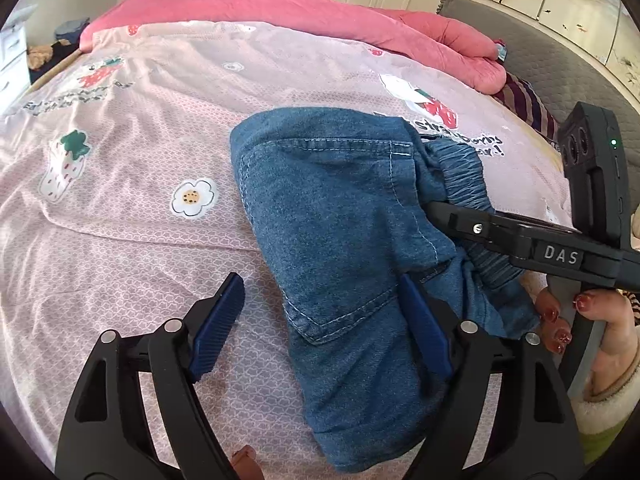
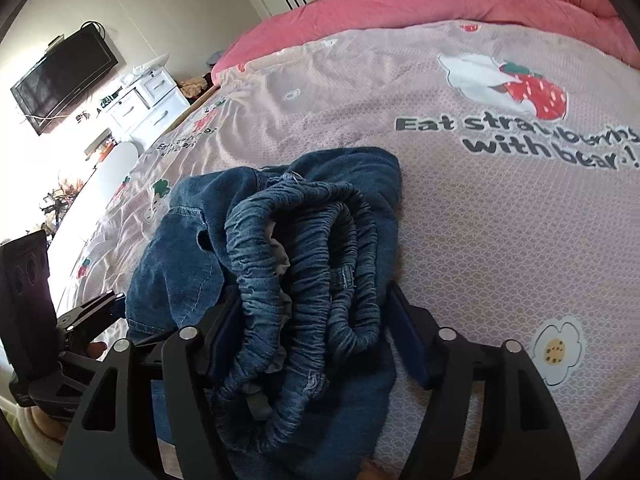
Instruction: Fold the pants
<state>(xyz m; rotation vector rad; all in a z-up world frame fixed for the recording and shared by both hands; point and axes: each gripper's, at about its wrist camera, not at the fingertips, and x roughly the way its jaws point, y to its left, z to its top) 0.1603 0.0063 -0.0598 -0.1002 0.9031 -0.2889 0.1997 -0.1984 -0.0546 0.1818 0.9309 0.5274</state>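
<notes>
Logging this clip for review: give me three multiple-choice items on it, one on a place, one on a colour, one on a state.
1. Where do the pants lie?
A. on the bedsheet
B. on a chair
C. on the floor

2. What colour is the quilt at the far side of the bed?
A. green
B. pink
C. white

3. How does the left gripper stand?
A. shut on the pants
B. shut on nothing
C. open

Key: 1 A, denim rests on the printed sheet; 2 B, the bunched quilt is pink; 3 C, its blue pads stand apart, pressing nothing.
</notes>
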